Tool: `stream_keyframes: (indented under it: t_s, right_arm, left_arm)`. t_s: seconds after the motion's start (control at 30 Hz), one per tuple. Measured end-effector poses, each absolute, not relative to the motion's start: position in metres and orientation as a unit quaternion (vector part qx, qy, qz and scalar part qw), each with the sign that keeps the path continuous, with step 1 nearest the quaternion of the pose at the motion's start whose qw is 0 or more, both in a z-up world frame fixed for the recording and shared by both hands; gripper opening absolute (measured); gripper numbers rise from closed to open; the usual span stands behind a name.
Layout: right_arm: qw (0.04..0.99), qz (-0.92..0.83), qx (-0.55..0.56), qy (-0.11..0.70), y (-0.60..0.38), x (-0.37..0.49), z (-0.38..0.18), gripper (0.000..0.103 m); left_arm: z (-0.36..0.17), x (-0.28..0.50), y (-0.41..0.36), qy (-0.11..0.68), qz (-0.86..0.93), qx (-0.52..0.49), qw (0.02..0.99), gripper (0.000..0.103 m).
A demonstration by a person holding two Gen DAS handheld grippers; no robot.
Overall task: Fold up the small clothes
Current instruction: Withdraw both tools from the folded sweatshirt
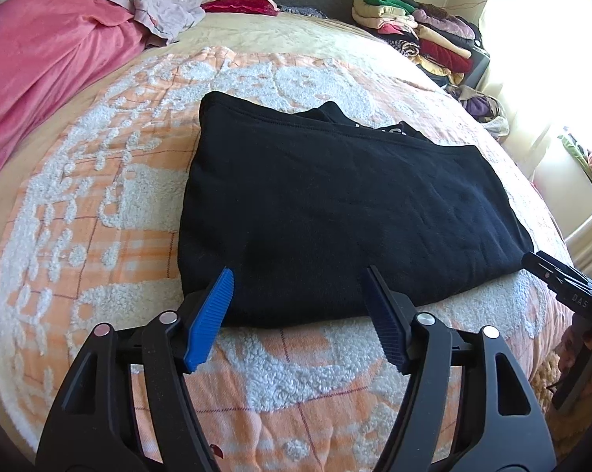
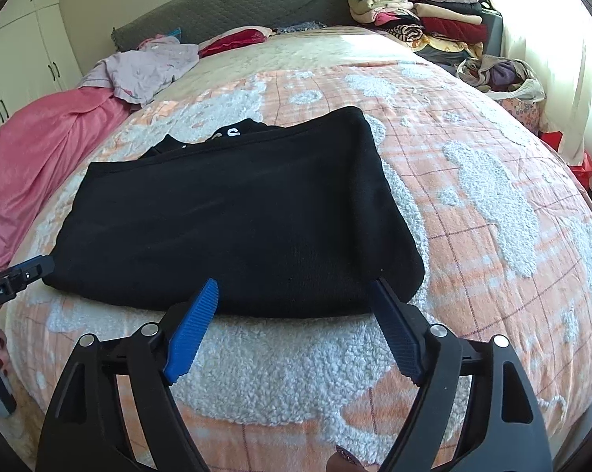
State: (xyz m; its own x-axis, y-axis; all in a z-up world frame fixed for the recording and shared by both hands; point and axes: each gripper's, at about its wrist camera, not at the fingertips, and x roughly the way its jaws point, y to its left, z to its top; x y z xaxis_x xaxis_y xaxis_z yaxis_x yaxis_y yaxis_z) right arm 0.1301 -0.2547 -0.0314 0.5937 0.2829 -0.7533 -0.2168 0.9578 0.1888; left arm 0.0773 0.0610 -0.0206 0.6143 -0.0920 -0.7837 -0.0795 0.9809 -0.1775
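A black garment (image 1: pixel 335 204) lies folded into a flat rectangle on the orange-and-white bedspread (image 1: pixel 99 196); white lettering peeks out at its far edge (image 2: pixel 229 133). My left gripper (image 1: pixel 298 271) stands open at the garment's near edge, towards its left end, with blue pads apart and nothing pinched. My right gripper (image 2: pixel 294 281) is open as well, at the near edge by the garment's right corner (image 2: pixel 410 275). Each gripper shows in the other's view: the right one's finger (image 1: pixel 547 271) by the right corner, the left one's finger (image 2: pixel 32 267) by the left corner.
A pink blanket (image 1: pixel 40 70) covers the bed's left side, with a crumpled lilac garment (image 1: pixel 158 4) near the grey headboard (image 2: pixel 237 4). Stacks of folded clothes (image 1: pixel 421 27) and a bag of clothes (image 2: pixel 500 74) sit at the far right. White wardrobe doors (image 2: pixel 21 59) stand at left.
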Motion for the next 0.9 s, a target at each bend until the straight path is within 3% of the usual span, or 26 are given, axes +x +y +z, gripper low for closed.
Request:
stream_keyframes:
  t_s: [0.3,0.67,0.9]
  right_arm:
    - [0.895,0.155,0.038,0.416,-0.247,0.117,-0.018,0.094]
    - [0.899,0.188,0.017,0.395,-0.221,0.107,0.002,0.096]
    - [0.9,0.201,0.003,0.386,-0.204,0.103,0.01,0.096]
  left_arm:
    - [-0.01,0.064,0.061,0.432,-0.003,-0.098,0.896,0.07]
    - [0.002,0.055,0.071,0.42,0.013,-0.099,0.902,0.092]
    - [0.007,0.051,0.078,0.413,0.028,-0.104,0.904,0.093]
